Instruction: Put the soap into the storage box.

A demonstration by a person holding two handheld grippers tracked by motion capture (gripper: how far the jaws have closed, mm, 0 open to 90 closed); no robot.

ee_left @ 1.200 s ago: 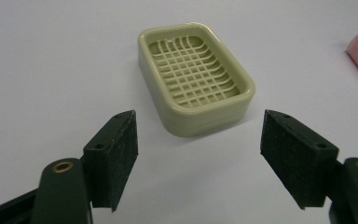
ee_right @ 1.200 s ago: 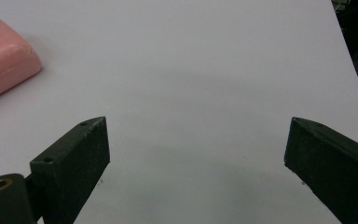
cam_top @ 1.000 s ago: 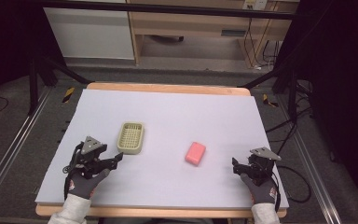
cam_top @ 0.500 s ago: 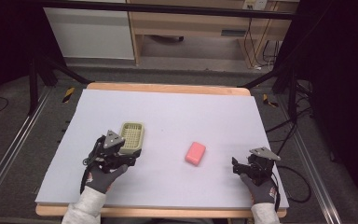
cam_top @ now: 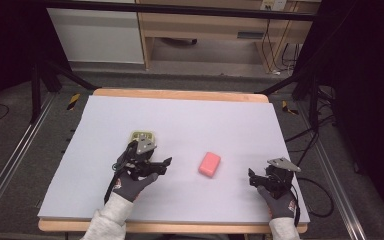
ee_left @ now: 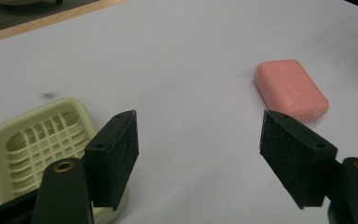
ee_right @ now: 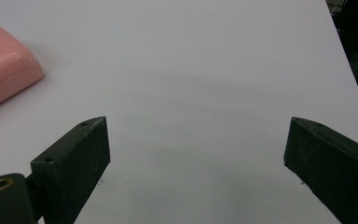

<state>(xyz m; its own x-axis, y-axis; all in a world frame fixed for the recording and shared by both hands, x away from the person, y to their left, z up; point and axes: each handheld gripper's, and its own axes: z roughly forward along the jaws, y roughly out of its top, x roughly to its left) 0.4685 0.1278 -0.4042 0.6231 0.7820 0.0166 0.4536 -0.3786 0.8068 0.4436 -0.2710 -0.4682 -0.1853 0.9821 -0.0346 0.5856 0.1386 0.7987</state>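
Left gripper [cam_top: 166, 164] with jaws apart, just been narrowing slightly, nothing between them, touching nothing. Pink soap bar [cam_top: 209, 164] near, beyond the tips toward the table's right edge; soap dish [ee_left: 37, 149] just beside. Right gripper [cam_top: 251, 177] gaping, empty.

My table [cam_top: 180, 115]: white top, wooden edge. Wooden cabinet [cam_top: 205, 30] behind it. Cables [cam_top: 300, 135] on floor at my right.

Pink soap bar [cam_top: 209, 164] flat mid-table, w/ ribbed cream soap dish [ee_left: 37, 144] nearby.
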